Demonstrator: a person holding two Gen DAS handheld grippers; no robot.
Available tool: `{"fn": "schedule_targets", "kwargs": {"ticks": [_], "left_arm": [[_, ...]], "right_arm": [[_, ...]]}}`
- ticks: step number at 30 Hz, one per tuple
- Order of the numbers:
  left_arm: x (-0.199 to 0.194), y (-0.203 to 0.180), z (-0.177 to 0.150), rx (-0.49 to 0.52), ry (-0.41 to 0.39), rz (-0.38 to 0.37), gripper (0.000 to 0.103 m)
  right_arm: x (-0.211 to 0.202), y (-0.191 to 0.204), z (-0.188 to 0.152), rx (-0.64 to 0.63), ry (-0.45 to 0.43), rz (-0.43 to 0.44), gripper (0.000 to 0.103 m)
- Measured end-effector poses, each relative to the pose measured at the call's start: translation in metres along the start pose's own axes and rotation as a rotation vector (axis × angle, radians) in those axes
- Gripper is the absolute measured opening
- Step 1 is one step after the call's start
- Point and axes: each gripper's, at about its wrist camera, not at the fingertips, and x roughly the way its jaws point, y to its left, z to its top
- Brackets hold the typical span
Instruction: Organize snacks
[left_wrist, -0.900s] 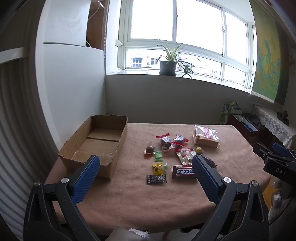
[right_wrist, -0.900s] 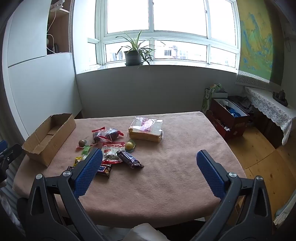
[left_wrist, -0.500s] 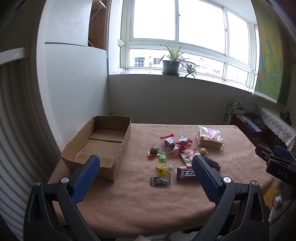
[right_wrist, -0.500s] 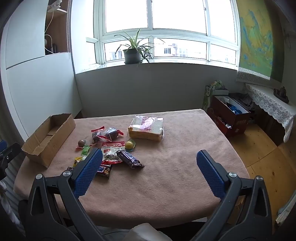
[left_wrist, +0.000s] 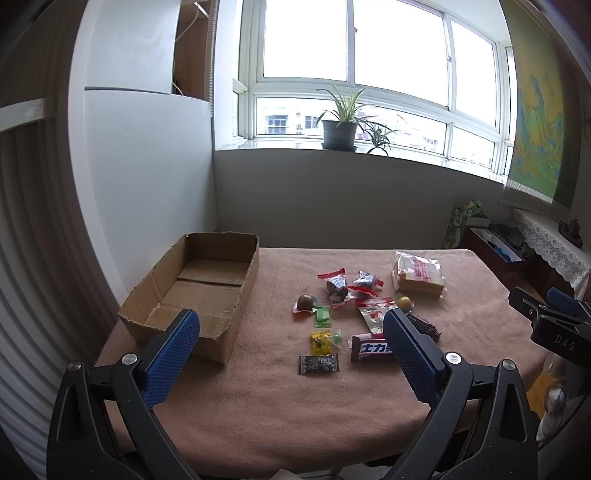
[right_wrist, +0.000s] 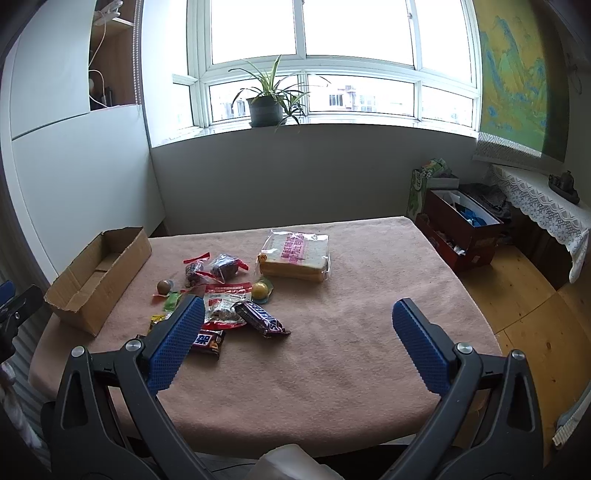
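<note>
so far nothing is gripped: left gripper (left_wrist: 291, 332) and right gripper (right_wrist: 299, 314) both hang released above the near table (left_wrist: 280, 417) edge. at ten o'clock the empty cardboard box (left_wrist: 207, 284) waits, its open top ready for snacks (left_wrist: 343, 310) scattered toward twelve; the bagged bread (right_wrist: 295, 254) lies furthest right. nothing blocks the way.

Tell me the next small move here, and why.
Probably bring the left gripper forward and down to the dark candy, the nearest snack. Both grippers are open and hold nothing, the box is empty, and every snack lies loose on the table. The box sits on that gripper's side, so the carry would be short.
</note>
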Motion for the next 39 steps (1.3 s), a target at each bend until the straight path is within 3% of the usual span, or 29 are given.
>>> {"fn": "schedule_targets", "kwargs": {"ticks": [39], "left_arm": [[0.0070,0.0036,-0.0021,-0.009,0.012,-0.011,0.100]], "right_arm": [[0.0069,0.0049,-0.0017,-0.011,0.013,0.016,0.103]]}}
